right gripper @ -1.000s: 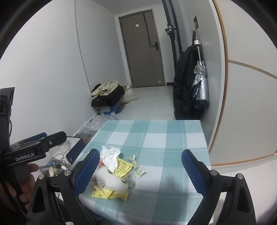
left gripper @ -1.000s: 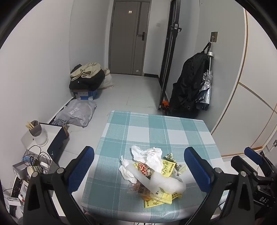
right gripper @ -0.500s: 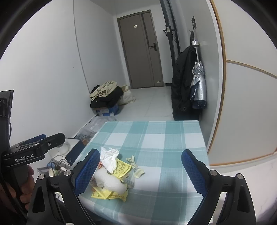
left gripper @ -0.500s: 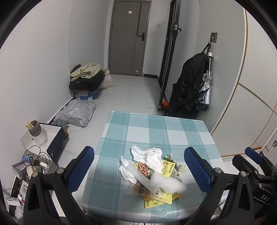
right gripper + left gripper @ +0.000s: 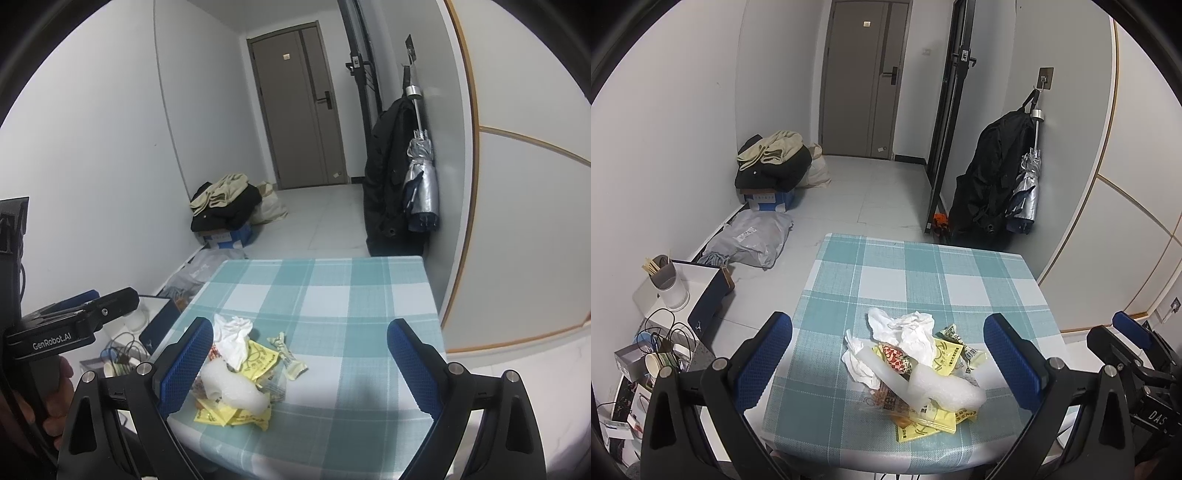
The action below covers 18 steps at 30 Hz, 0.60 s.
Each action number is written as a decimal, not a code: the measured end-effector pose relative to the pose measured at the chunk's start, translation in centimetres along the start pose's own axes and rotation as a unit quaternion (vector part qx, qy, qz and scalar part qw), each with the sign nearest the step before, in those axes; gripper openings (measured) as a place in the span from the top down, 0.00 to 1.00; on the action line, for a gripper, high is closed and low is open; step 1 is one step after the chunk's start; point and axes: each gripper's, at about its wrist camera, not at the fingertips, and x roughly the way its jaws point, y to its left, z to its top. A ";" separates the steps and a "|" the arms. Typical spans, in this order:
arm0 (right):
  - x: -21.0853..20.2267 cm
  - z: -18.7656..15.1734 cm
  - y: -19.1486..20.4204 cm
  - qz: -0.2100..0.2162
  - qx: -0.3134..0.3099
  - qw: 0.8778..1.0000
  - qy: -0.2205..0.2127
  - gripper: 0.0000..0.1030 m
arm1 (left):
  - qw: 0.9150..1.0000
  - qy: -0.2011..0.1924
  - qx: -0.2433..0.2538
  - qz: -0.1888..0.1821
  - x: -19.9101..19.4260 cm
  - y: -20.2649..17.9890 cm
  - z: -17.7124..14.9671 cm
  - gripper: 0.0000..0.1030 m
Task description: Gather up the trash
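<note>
Both the left gripper (image 5: 888, 360) and the right gripper (image 5: 301, 363) are hovering with jaws spread wide, touching nothing. The trash pile (image 5: 916, 363) of crumpled white tissue, yellow wrappers and bubble wrap is lying near the near edge of the checkered table (image 5: 923, 269), whose far half is lying bare.

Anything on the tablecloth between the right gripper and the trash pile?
No. In the right wrist view the trash pile sits just inside the right gripper's left finger, with only bare checked tablecloth across the gap.
</note>
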 end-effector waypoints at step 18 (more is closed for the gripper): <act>-0.2 0.0 -0.3 -0.001 0.004 1.000 -0.001 0.07 | 1.000 0.010 -0.004 -0.007 0.0 0.4 0.0 0.01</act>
